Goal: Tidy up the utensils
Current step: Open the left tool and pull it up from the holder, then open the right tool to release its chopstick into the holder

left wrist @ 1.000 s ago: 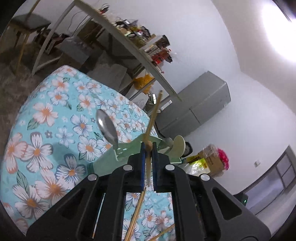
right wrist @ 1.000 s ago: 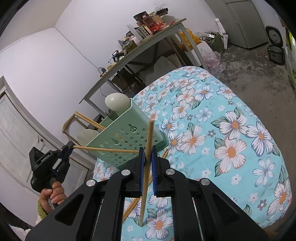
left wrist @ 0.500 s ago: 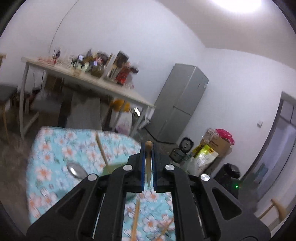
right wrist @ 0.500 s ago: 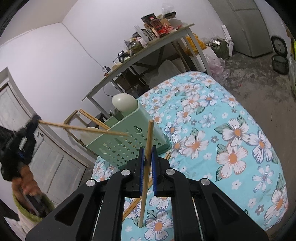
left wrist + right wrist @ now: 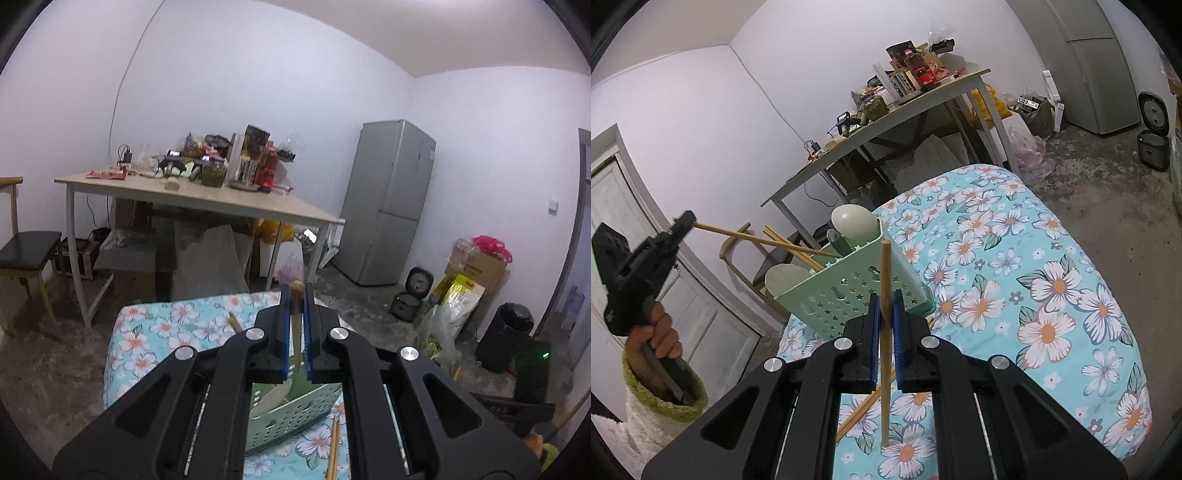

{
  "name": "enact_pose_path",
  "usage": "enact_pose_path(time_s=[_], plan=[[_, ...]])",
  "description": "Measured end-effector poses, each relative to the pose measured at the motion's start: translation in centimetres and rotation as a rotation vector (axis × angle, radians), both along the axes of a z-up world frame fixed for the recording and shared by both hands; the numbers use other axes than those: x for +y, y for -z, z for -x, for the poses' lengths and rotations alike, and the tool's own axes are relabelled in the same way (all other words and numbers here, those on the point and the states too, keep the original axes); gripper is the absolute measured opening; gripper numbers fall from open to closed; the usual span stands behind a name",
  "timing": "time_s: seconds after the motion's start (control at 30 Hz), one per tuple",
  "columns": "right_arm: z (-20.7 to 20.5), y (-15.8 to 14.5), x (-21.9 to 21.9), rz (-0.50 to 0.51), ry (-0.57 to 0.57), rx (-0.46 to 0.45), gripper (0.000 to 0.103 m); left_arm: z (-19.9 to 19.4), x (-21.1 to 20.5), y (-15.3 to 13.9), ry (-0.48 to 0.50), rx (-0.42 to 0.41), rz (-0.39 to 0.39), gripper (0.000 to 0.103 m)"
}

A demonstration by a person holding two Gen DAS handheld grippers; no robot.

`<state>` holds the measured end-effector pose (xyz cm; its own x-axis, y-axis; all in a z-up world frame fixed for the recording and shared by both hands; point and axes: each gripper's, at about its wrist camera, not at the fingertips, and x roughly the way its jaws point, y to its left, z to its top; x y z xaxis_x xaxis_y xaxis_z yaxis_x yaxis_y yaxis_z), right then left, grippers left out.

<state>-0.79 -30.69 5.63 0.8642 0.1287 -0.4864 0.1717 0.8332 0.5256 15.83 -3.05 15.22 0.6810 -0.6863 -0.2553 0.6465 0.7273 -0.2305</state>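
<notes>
A mint-green perforated basket (image 5: 849, 295) stands on the flowered tablecloth (image 5: 1034, 277), holding pale spoons (image 5: 853, 223) and chopsticks. My left gripper (image 5: 295, 295) is shut on a wooden chopstick (image 5: 296, 325); in the right wrist view this gripper (image 5: 683, 221) is up at the left, its chopstick (image 5: 764, 240) slanting down into the basket. My right gripper (image 5: 885, 306) is shut on another chopstick (image 5: 885, 350), held upright just in front of the basket. The basket also shows below the left gripper (image 5: 295, 413).
Loose chopsticks (image 5: 864, 406) lie on the cloth by the basket, one also in the left wrist view (image 5: 334, 446). A cluttered wooden table (image 5: 207, 199), a chair (image 5: 26, 254), a grey fridge (image 5: 388, 203) and floor clutter (image 5: 461, 295) stand beyond.
My left gripper has swung up and level, bringing its chopstick's far end down into the basket. The right gripper with its chopstick has stayed almost still in front of the basket.
</notes>
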Motion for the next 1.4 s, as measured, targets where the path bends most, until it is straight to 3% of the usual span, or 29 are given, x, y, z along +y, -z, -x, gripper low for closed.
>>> enact_pose_path(time_s=[0.23,0.37,0.5,0.6,0.77,0.97,1.17,1.4], plan=[[-0.4,0.1,0.2,-0.001,-0.005,0.009,0.007,-1.9,-2.9,2.8,0.018,0.023,-0.081,0.005],[-0.4,0.1,0.3,0.005,-0.003,0.006,0.007,-2.5,-3.5,4.1,0.049,0.074,-0.08,0.007],[-0.4,-0.2,0.2,0.013,-0.001,-0.002,0.007,-2.3,-2.9,4.7,0.047,0.097,-0.06,0.033],[-0.4,-1.0,0.2,0.031,-0.009,-0.02,0.007,-2.0,-2.2,4.5,0.037,0.101,-0.043,0.044],[-1.0,-4.3,0.6,0.101,-0.034,-0.087,0.007,-0.7,-0.2,4.4,0.014,0.099,-0.004,0.056],[-2.6,-10.5,1.8,0.236,-0.065,-0.222,0.007,0.8,2.6,5.5,0.006,0.118,0.024,0.068],[-5.4,-15.9,4.0,0.368,-0.098,-0.35,0.007,1.8,4.9,8.6,0.01,0.179,-0.01,0.074],[-10.9,-16.8,6.2,0.455,-0.134,-0.353,0.007,2.8,6.1,12.0,0.018,0.258,-0.039,0.077]])
